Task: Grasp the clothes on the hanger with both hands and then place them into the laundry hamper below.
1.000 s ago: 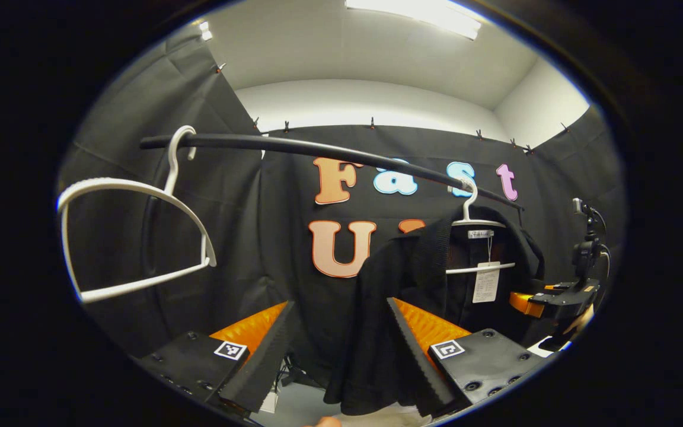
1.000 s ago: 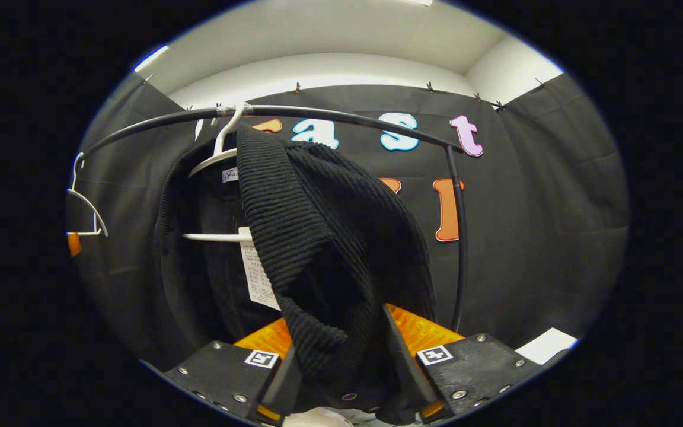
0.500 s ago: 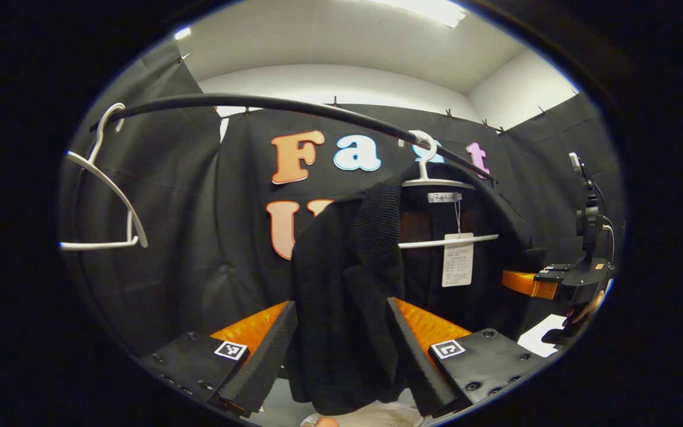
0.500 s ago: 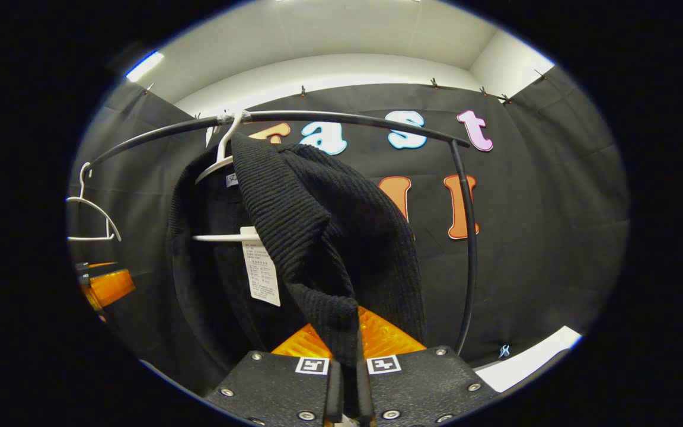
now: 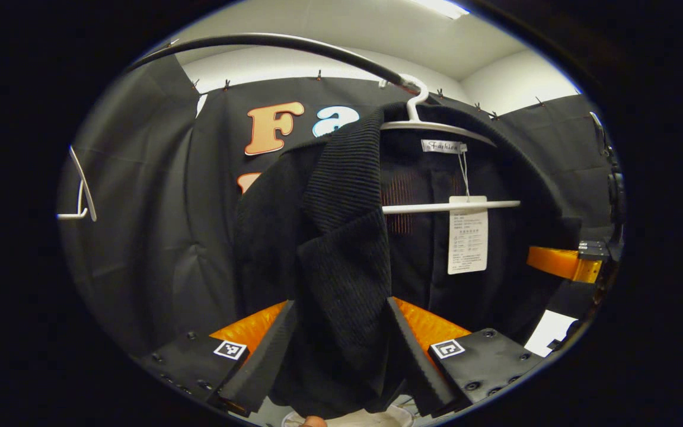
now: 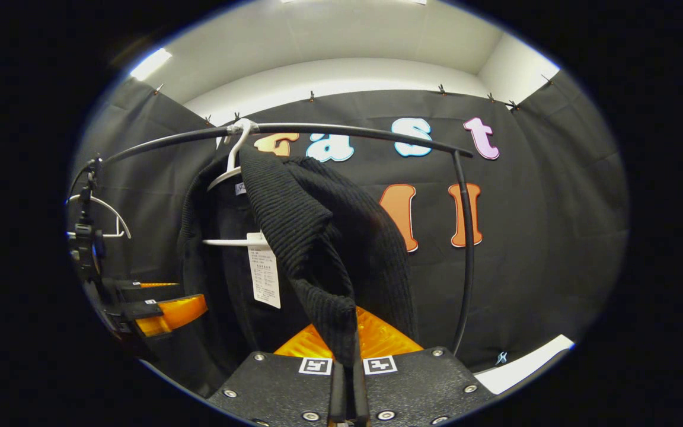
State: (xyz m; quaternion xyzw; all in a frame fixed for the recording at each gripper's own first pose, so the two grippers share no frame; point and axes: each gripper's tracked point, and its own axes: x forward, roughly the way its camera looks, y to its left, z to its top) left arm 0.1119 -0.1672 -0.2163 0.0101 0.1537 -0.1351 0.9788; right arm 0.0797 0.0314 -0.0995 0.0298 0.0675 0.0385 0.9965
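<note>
The light comes from long lamps on the ceiling. One lamp (image 5: 441,7) glows at the top of the left gripper view, and another lamp (image 6: 150,63) glows at the upper left of the right gripper view. The white ceiling (image 6: 329,35) is bright, but lower down it is dim. The black sweater (image 5: 341,237) is so dark that its folds are hard to see, though its ribs look sharp. The paper tag (image 5: 467,234) shines bright white. Straight things look bent near the edges, like the black rail (image 6: 341,129). Nothing looks blurry
</note>
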